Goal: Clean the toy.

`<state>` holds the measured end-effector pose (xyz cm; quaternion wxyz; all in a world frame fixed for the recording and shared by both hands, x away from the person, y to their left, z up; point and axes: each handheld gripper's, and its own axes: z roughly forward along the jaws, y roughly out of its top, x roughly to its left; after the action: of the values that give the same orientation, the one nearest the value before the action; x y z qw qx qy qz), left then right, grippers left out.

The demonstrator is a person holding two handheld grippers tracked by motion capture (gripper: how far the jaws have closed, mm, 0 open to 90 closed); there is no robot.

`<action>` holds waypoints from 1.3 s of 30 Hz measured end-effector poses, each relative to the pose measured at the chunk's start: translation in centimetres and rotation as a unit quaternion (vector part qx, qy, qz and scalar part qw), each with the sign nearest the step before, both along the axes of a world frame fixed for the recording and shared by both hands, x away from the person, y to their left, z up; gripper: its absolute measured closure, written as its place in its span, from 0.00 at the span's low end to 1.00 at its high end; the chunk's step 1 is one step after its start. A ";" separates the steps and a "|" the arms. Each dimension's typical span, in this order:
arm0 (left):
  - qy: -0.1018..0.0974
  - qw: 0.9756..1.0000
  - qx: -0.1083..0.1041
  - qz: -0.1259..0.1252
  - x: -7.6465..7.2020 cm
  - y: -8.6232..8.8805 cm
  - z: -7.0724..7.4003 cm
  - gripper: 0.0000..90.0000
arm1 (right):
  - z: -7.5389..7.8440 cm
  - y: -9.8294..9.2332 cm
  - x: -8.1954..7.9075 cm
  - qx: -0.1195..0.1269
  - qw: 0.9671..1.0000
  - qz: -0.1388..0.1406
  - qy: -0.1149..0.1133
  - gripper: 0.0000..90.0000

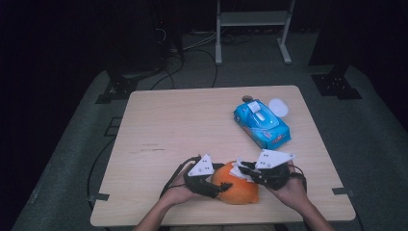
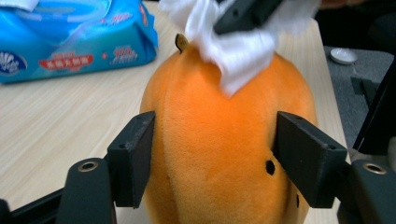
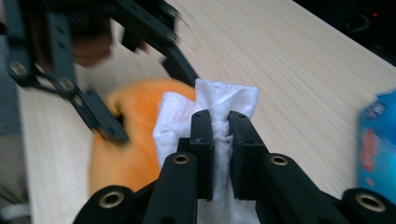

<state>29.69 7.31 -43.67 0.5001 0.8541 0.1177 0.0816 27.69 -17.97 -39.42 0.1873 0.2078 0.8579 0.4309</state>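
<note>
An orange plush pumpkin (image 1: 236, 191) lies near the table's front edge. My left gripper (image 1: 219, 187) has a jaw against each side of it, and in the left gripper view both pads (image 2: 135, 156) touch the pumpkin (image 2: 219, 140). My right gripper (image 3: 220, 126) is shut on a folded white wipe (image 3: 226, 100). It holds that wipe (image 2: 238, 53) against the top of the pumpkin, beside the small brown stem (image 2: 181, 43). From above, the right gripper (image 1: 243, 169) comes in from the right over the pumpkin's upper side.
A blue pack of wet wipes (image 1: 262, 123) lies at the back right of the wooden table (image 1: 183, 120), with a white round lid (image 1: 278, 107) behind it. Both hands rest at the front edge. Beyond the table are cables and a metal stand (image 1: 252, 29).
</note>
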 end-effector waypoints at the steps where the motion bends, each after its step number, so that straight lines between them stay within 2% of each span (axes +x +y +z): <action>1: 0.003 1.000 -0.001 0.000 0.1 0.2 -0.1 0.36 | -0.1 -0.5 0.2 0.001 1.000 -0.007 0.001 0.89; 3: 0.008 1.000 -0.009 -0.002 0.1 0.4 -0.2 0.35 | -0.2 -1.3 0.4 0.015 1.000 -0.016 0.013 0.89; 5: 0.010 1.000 -0.017 -0.003 0.3 0.0 0.2 0.24 | -0.3 -1.2 0.3 0.016 1.000 -0.015 0.012 0.89; 6: 0.001 1.000 -0.024 -0.003 0.3 -0.1 0.5 0.20 | -0.3 -0.8 0.1 0.014 1.000 -0.012 0.009 0.89; 7: -0.005 0.999 -0.035 -0.006 0.2 -0.3 0.7 0.19 | -0.3 -0.3 0.0 0.012 1.000 -0.006 0.006 0.89; 8: -0.005 0.999 -0.037 -0.007 0.2 -0.5 0.8 0.20 | -0.2 0.2 -0.1 0.017 1.000 0.003 0.006 0.89; 10: -0.018 1.000 -0.018 -0.007 0.0 -0.8 0.4 0.28 | -0.1 1.0 -0.2 0.028 0.999 0.022 0.010 0.89; 12: -0.014 1.000 -0.015 -0.005 0.1 -0.4 0.1 0.32 | -0.1 1.3 -0.2 0.011 1.000 0.022 0.005 0.89; 15: -0.004 1.000 -0.016 -0.003 0.4 0.2 0.0 0.36 | -0.4 0.4 0.1 0.016 1.000 0.014 0.011 0.89; 20: -0.001 1.000 -0.017 -0.001 0.4 0.2 0.0 0.36 | -0.4 -0.6 -0.1 0.017 1.000 0.000 0.009 0.89; 23: -0.005 1.000 -0.008 -0.001 0.3 -0.1 0.0 0.34 | -0.2 0.3 -0.4 0.022 1.000 0.010 0.009 0.89; 26: 0.000 1.000 -0.008 0.002 0.5 0.4 0.0 0.36 | -0.3 1.2 -0.7 0.008 1.000 0.024 0.003 0.89; 29: 0.008 1.000 -0.009 0.013 1.1 1.2 -0.2 0.39 | -0.3 0.2 -0.2 0.017 1.000 0.015 0.010 0.89; 32: 0.027 0.999 -0.021 0.027 1.7 1.8 -0.5 0.38 | -0.5 -1.2 0.0 0.021 1.000 -0.006 0.017 0.89; 35: 0.013 0.999 -0.029 0.026 1.4 1.3 -0.1 0.28 | -0.8 -1.2 0.0 0.035 0.999 -0.006 0.029 0.89; 36: 0.007 0.999 -0.028 0.022 1.2 1.2 0.1 0.27 | -0.8 -0.8 0.0 0.032 0.999 -0.004 0.024 0.89; 38: -0.001 1.000 -0.017 0.027 1.1 1.2 0.0 0.32 | -0.7 -0.4 0.0 0.029 0.999 0.001 0.019 0.89; 39: 0.004 0.999 -0.017 0.032 1.2 1.4 0.0 0.35 | -0.7 -0.3 0.0 0.028 0.999 0.001 0.018 0.89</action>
<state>30.90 8.67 -43.68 0.5110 0.8417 0.1484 0.0917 27.73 -18.30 -40.09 0.1654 0.2200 0.8489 0.4512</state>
